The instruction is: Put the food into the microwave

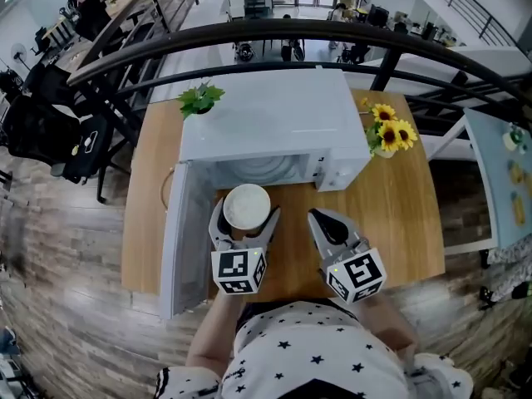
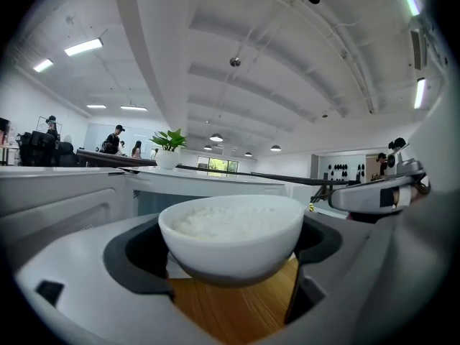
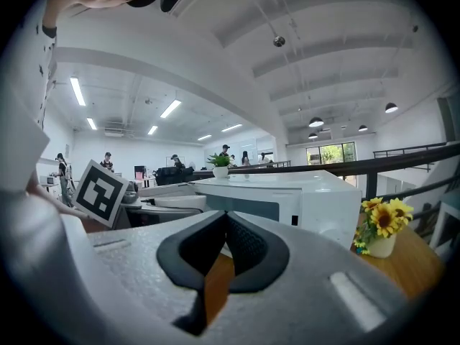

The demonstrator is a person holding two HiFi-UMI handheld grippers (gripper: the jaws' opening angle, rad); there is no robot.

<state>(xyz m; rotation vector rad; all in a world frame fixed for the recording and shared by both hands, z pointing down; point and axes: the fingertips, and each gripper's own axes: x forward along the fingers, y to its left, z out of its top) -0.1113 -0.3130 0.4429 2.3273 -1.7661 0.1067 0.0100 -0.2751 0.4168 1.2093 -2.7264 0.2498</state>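
- While my left gripper (image 1: pixel 246 214) is clamped on the bowl (image 1: pixel 247 204), one jaw bears on each side of the bowl's wall, and the bowl sits in the dark hollows of the jaw pads.
- The bowl is white and filled with rice (image 2: pixel 228 221). It lies straight ahead of my left gripper's marker cube, out at the jaw tips.
- The left gripper view shows the wooden table (image 1: pixel 399 214) beneath the bowl. I cannot tell whether the bowl touches it.
- The microwave (image 1: pixel 274 123) stands directly beyond the left gripper. Its mouth is open just past the bowl's far rim, and the bowl is outside the cavity.
- The microwave door (image 1: pixel 179 239) is swung out to the left of my left gripper and runs alongside it.
- My right gripper (image 1: pixel 326 221) is just beside the left one, on its right, above the table. Its jaws are together at the tips with nothing between them.
- Sunflowers (image 1: pixel 391 130) in a small vase stand ahead and to the right of my right gripper.
- A potted plant (image 1: pixel 199 100) stands beyond the microwave, ahead and left of my left gripper.
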